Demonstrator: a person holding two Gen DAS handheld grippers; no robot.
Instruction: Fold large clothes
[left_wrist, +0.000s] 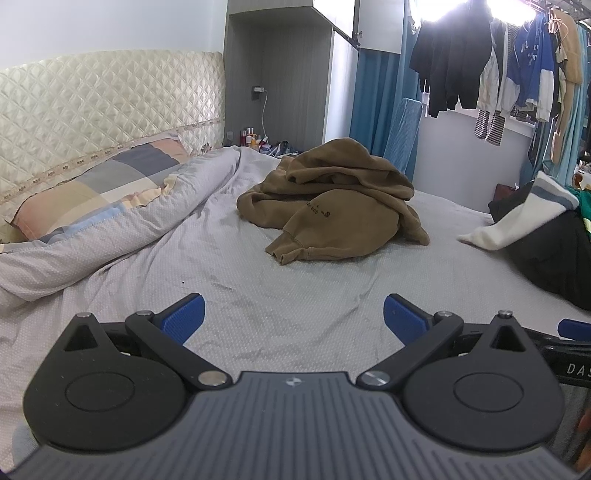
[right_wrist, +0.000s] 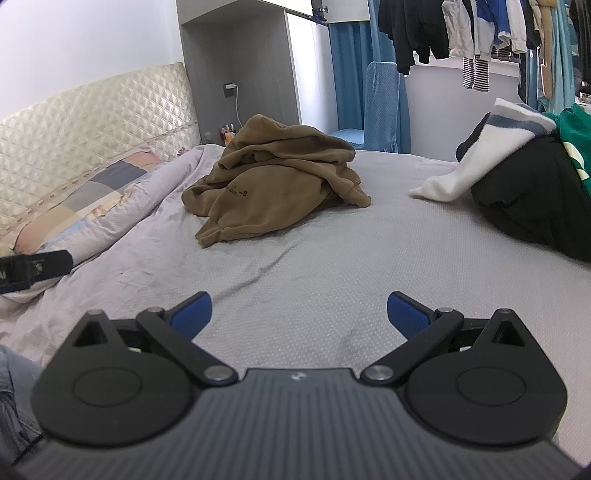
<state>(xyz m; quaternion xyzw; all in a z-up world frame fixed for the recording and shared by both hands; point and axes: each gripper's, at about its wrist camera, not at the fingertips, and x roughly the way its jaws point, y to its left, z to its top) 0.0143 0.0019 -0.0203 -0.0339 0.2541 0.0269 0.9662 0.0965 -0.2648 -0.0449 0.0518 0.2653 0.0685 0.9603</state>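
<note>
The jaws of the left gripper (left_wrist: 293, 314) are spread wide, the blue ribbed pads (left_wrist: 184, 319) set far apart with nothing held between them; only bare sheet is seen in the gap. The right gripper (right_wrist: 299, 314) is likewise held fully spread and empty, its blue pads (right_wrist: 194, 314) clear of any cloth. Both are hovering low over the pale grey dotted bed sheet (left_wrist: 295, 280), which is creased in front of them.

Farther ahead, well apart from both grippers, a crumpled brown hooded sweatshirt (left_wrist: 332, 206) is heaped on the middle of the bed, unfolded, with a ribbed cuff turned toward the cameras and small dark lettering visible on one panel. In the right wrist view the same heap (right_wrist: 273, 181) is seen left of centre.

To the left, a rolled grey quilt (left_wrist: 122, 221) is laid beside a checked pastel pillow (left_wrist: 107, 184) against the cream quilted headboard (left_wrist: 92, 103). To the right, a white fleece sleeve with grey bands (right_wrist: 476, 155) is draped off a pile of dark clothing (right_wrist: 535, 199). Hanging garments (left_wrist: 498, 66) are seen by the window.
</note>
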